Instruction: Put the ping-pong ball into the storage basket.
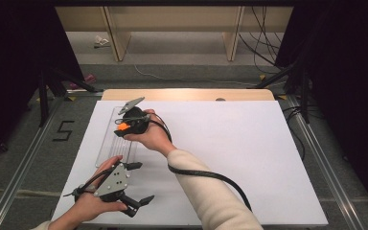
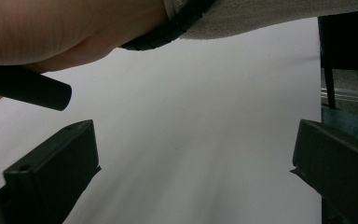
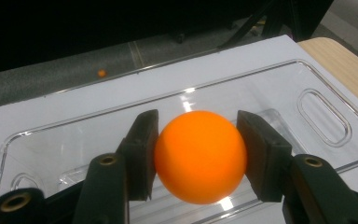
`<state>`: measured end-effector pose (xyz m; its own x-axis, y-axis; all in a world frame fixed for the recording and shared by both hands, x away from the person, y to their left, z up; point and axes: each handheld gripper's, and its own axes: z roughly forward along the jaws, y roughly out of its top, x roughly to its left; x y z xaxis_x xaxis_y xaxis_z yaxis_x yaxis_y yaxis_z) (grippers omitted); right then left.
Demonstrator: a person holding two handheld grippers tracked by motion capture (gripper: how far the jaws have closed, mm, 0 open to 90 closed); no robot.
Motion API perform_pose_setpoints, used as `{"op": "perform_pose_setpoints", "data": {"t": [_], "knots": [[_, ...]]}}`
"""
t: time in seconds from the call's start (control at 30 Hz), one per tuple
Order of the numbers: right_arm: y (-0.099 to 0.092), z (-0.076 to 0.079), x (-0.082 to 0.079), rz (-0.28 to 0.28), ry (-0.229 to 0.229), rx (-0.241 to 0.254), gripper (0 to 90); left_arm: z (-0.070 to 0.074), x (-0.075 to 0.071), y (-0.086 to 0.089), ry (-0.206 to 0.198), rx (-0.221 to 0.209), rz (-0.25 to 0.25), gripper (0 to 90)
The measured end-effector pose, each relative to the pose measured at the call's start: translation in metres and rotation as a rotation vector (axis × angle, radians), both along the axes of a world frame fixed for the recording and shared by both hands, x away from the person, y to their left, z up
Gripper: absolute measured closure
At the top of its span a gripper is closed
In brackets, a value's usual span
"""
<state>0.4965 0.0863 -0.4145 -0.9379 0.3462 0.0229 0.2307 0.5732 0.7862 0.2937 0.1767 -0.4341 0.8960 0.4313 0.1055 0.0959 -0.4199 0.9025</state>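
An orange ball [image 3: 199, 156] sits between the two black pads of my right gripper [image 3: 198, 154], which is shut on it just above a clear plastic tray [image 3: 317, 93]. In the high view this gripper [image 1: 121, 128] hangs over the tray [image 1: 106, 143] at the table's left side, with the orange ball [image 1: 122, 127] showing at its tip. My left gripper [image 1: 143, 183] rests near the front left corner, jaws wide apart. In the left gripper view its jaws [image 2: 193, 163] stand open over bare white surface, with nothing between them.
A white sheet [image 1: 220, 153] covers the wooden table [image 1: 187, 94]. The other arm's sleeve and cable [image 1: 206, 175] cross the front middle. A small orange ball [image 3: 102, 73] lies on the grey floor beyond the table's left edge. Black stand legs flank the table.
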Motion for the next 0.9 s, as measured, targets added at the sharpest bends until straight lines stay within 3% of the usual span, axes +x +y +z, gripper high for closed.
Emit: {"op": "perform_pose_setpoints", "data": {"t": [0.9], "knots": [[0.0066,-0.0086,0.0044,-0.006,0.015,-0.019,51.3,0.0000,-0.0001,-0.0002,-0.001,0.003,-0.006,0.0]]}}
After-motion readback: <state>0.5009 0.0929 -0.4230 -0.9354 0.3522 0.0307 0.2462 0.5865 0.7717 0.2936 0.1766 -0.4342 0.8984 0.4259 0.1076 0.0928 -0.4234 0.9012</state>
